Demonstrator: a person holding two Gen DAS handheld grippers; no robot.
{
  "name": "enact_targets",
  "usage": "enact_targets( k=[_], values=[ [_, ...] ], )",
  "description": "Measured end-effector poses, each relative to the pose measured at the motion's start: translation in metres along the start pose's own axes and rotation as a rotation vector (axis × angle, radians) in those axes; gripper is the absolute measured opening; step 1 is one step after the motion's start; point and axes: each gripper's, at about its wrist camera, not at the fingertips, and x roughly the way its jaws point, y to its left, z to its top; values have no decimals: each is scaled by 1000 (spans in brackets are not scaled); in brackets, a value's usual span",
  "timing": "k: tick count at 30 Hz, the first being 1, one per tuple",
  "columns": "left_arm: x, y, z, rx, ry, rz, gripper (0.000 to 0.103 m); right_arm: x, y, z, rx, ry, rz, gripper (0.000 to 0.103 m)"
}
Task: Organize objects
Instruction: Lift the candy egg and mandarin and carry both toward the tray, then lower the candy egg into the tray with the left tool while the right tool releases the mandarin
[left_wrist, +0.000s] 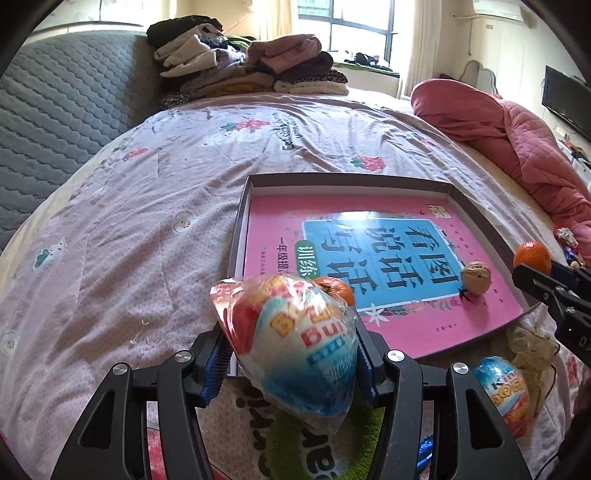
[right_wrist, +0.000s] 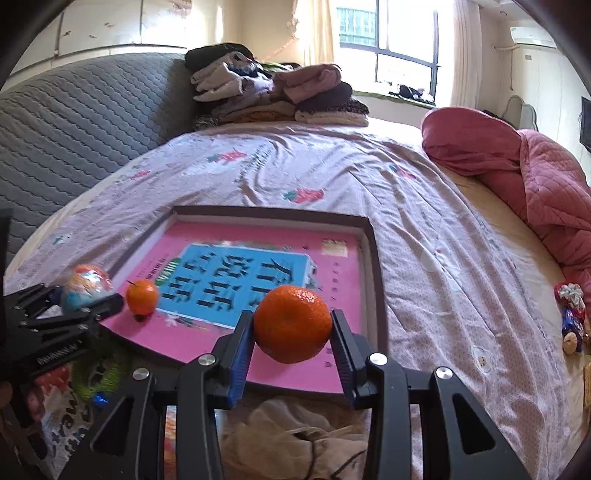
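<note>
Standing at the foot of a bed, I watched a person work two hand-held grippers over a shallow grey-rimmed box (left_wrist: 476, 212) that lay on the flowered bedspread (left_wrist: 147, 221). The left gripper (left_wrist: 291, 360) was clamped on a plastic-wrapped toy egg (left_wrist: 295, 343), its pads pressed against both sides, and held it in the air just short of the box's near corner. The right gripper (right_wrist: 291, 345) was clenched around a tangerine (right_wrist: 292, 322), gripped at its widest part so it could not roll free, and held it above the near edge of the box.

Both loads seemed to me to be on their way into the box, which looked like the collecting place for the loose things on the bed. Inside it a pink book (left_wrist: 369, 221) with a blue title panel lay flat and covered nearly the whole floor. On the book rested a second tangerine (right_wrist: 142, 295) near the left corner and a walnut (left_wrist: 477, 277) farther right, well apart from each other.

Outside the box, near the person, lay another wrapped egg (left_wrist: 504, 395) beside a crumpled mesh bag (right_wrist: 295, 435). A few small foil-wrapped sweets (right_wrist: 571, 317) sat farther off on the right of the bedspread. A pile of folded clothes (right_wrist: 273, 92) and a pink quilt (right_wrist: 535, 173) lay at the far end, out of the way.
</note>
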Motion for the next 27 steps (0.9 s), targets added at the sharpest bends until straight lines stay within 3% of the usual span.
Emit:
enact_targets(
  k=[14,27],
  values=[
    [16,-4,3,24,24,-20,58,39,-15,-13,1,135,-42,41],
    [25,4,3,-28,39,-103,60,47,-14,-10,-1,145,-33,41]
  ],
)
